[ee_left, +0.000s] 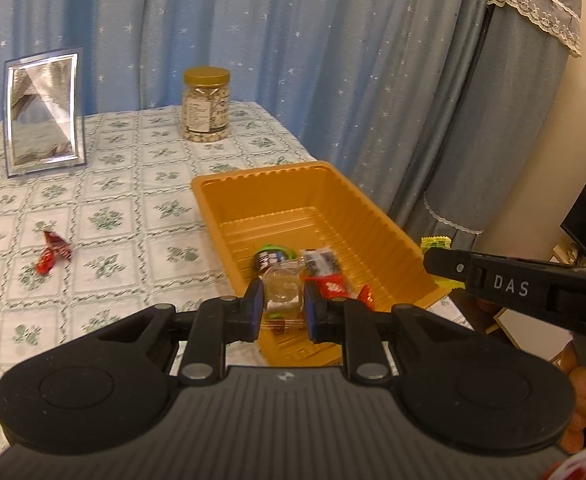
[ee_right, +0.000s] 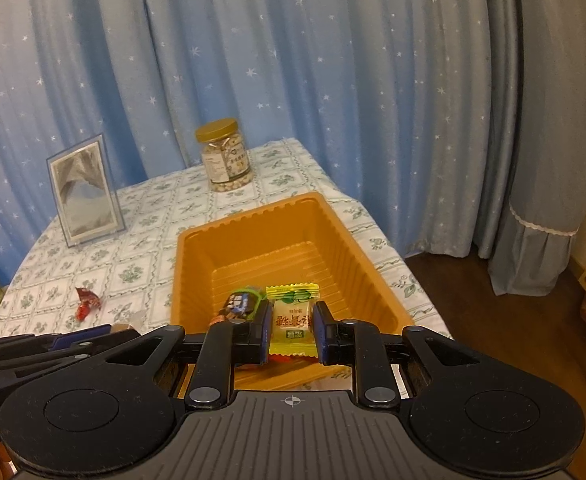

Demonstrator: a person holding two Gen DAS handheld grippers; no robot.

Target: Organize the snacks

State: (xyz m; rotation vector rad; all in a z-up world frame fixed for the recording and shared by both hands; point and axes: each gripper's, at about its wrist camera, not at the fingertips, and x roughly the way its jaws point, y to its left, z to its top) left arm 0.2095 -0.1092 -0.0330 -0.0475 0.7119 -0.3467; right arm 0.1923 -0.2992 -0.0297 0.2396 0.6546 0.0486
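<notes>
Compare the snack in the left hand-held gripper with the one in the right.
The left hand-held gripper pinches a clear-wrapped snack, pale and blocky; the right hand-held gripper pinches a yellow sachet, opaque and printed. Both are held above the orange tray.

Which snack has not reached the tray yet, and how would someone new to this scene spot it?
Start at the orange tray on the flowered tablecloth, then look across the cloth to the tray's left, nearer than the standing picture frame. There lies a red twist-wrapped candy, alone on the cloth. Every other loose snack is inside the tray or between a gripper's fingers.
</notes>
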